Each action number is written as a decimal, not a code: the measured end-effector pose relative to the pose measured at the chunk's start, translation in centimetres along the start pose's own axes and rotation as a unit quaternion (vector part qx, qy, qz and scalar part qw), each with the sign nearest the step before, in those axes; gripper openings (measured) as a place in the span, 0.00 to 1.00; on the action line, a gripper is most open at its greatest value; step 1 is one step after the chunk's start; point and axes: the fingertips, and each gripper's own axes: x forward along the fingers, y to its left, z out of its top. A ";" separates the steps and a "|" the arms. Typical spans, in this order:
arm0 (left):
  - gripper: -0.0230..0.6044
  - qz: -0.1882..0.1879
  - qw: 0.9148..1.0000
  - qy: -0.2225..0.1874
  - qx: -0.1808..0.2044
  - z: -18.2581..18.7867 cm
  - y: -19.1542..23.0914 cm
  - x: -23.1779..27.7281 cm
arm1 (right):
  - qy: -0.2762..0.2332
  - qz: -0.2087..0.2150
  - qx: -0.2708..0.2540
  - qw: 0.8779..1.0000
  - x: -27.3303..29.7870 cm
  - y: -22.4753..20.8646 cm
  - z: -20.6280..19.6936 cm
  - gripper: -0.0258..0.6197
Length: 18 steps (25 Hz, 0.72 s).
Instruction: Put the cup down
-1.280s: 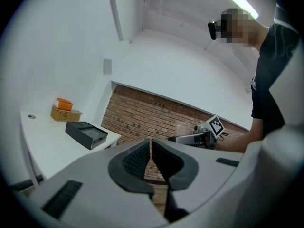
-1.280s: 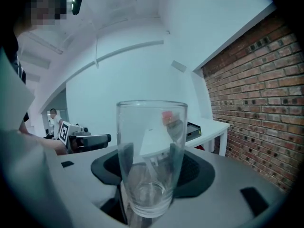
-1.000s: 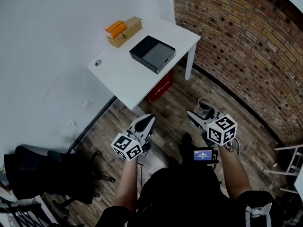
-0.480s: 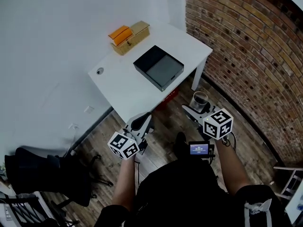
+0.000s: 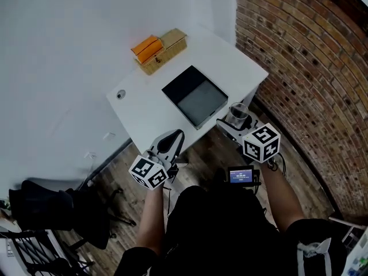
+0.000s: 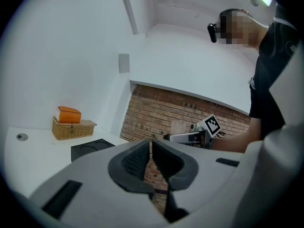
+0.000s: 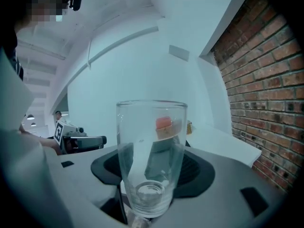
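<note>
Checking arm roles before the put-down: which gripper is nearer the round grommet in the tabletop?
Left. The left gripper hangs off the table's near edge, on the grommet's side; the right gripper, holding the cup, is beyond the black tray.

The cup (image 7: 151, 141) is clear glass, smooth and glossy, with a thick base. The left gripper (image 6: 151, 161) and the right gripper (image 7: 152, 172) both have matt grey plastic shells. The left one's dark pads (image 6: 134, 159) look rubbery, with a fine ribbed grain. The table (image 5: 144, 108) is smooth and white — a flat, low-sheen finish. On it the black tray (image 5: 195, 96) looks matt and the basket (image 5: 167, 46) is woven wicker. The wall (image 5: 305, 56) is rough brick — the floor (image 5: 201, 147) worn wood planks.
</note>
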 end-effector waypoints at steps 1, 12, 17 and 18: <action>0.05 0.002 1.000 0.003 -0.002 -0.1 0.4 0.3 | 0.001 0.001 -0.001 1.000 0.4 -0.2 0.1 0.47; 0.05 -0.013 1.000 0.014 -0.011 0.3 4.6 2.2 | 0.008 -0.005 0.005 1.000 4.9 -1.4 0.9 0.47; 0.05 -0.017 1.000 0.011 -0.009 1.3 6.5 2.0 | 0.008 -0.009 -0.001 1.000 7.0 -0.8 1.9 0.47; 0.05 -0.018 1.000 0.010 -0.009 1.5 6.8 1.9 | 0.008 -0.009 -0.004 1.000 7.3 -0.7 2.1 0.47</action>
